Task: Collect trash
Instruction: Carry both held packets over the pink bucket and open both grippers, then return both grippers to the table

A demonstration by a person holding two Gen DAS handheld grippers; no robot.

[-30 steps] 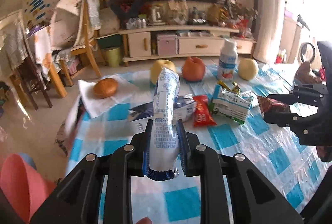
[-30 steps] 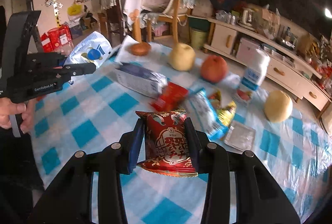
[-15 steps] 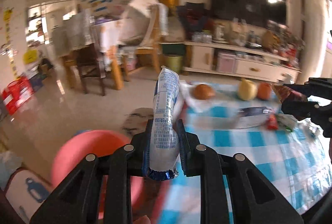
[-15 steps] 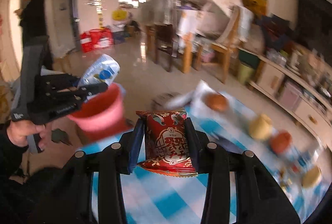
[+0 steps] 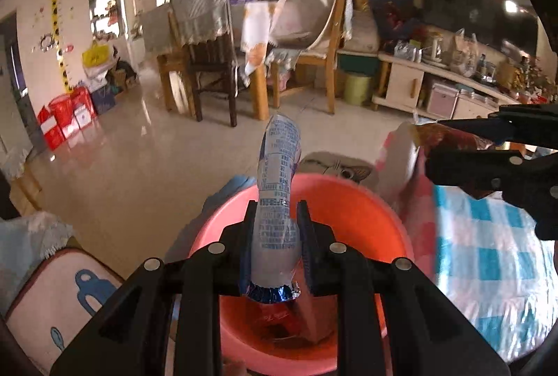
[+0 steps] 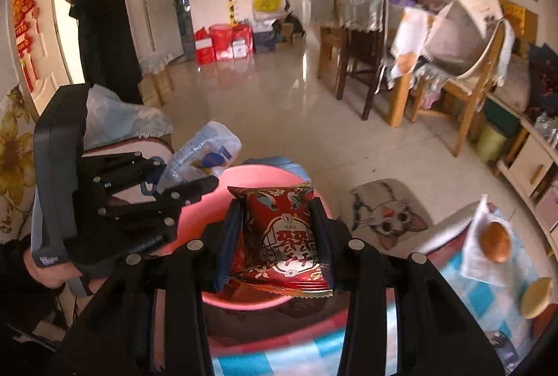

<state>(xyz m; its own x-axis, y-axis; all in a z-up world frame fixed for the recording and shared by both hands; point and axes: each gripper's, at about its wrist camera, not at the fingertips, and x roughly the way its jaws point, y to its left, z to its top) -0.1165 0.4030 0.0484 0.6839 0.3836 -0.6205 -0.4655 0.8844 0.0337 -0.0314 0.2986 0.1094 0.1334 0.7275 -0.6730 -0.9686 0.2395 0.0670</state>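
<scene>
Person in black near door, only in right-wrist view.

Two tongs, two wrappers, one pink basin.

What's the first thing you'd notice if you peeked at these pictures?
Probably the big pink bin on the floor beside the checked table, with some trash already inside. Right over it, the left gripper pinches a white and blue wrapper, and the right gripper pinches a red snack packet.
</scene>
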